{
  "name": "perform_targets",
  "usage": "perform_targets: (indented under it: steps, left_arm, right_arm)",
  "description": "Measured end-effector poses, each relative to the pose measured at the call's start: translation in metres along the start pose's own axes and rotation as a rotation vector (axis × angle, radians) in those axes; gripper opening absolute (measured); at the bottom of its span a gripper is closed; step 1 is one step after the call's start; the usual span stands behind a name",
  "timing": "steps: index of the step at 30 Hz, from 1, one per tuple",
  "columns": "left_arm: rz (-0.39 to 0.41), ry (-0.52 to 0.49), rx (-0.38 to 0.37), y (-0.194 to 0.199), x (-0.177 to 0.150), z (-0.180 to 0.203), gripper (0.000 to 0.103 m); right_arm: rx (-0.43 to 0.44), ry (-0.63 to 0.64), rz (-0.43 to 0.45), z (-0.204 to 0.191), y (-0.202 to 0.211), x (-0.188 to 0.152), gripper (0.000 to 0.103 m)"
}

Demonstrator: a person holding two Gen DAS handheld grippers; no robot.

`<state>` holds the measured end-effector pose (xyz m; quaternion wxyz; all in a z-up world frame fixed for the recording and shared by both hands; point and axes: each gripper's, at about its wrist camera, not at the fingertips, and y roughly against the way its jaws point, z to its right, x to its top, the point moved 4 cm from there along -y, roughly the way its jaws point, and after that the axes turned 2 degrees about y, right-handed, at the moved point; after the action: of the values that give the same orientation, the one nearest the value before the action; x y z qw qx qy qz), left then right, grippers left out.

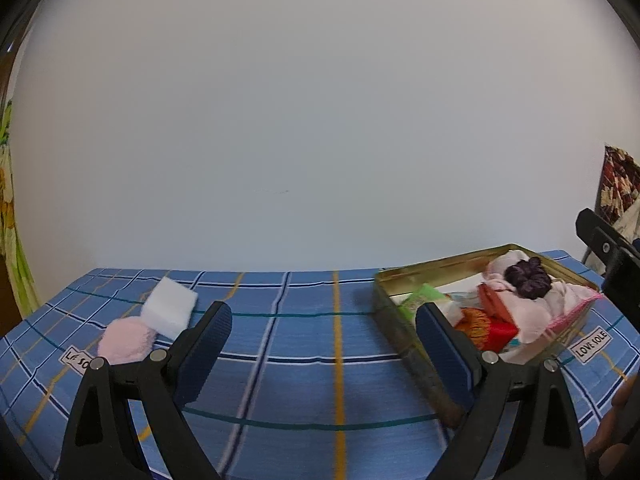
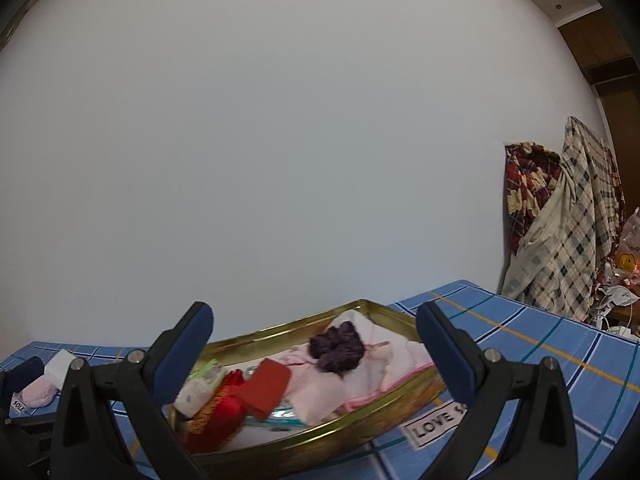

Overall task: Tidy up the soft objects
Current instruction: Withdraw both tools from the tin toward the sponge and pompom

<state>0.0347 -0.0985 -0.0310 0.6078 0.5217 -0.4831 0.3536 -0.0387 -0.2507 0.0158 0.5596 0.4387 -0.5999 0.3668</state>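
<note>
We find both sets of jaws wide, holding nothing; we advise a light pinch on the pink puff, then the white sponge, for the tin.

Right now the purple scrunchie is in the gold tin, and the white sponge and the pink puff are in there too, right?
Not quite. The purple scrunchie is in the gold tin, but the white sponge and pink puff lie outside it, on the blue checked cloth off to the left. The left wrist view shows this.
</note>
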Motion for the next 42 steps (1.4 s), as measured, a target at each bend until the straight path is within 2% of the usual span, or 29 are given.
perform_targets:
  steps: [12,20,31,36,42]
  left_arm:
    - [-0.005,0.035,0.061,-0.004,-0.001,-0.049,0.095]
    - [-0.004,0.042,0.092,-0.009,-0.001,-0.069,0.095]
    - [-0.048,0.095,0.143,-0.024,-0.003,-0.119,0.095]
    - [-0.095,0.125,0.164,-0.035,-0.006,-0.142,0.095]
    - [-0.189,0.173,0.179,-0.045,-0.014,-0.174,0.095]
  right_arm:
    - [0.084,-0.004,-0.023,-0.062,0.003,-0.01,0.103]
    - [0.113,-0.005,-0.041,-0.092,-0.001,-0.015,0.103]
    - [0.17,-0.022,-0.075,-0.132,-0.011,-0.023,0.103]
    - [0.195,-0.026,-0.093,-0.149,-0.015,-0.027,0.103]
    - [0.23,-0.018,-0.123,-0.174,-0.022,-0.033,0.103]
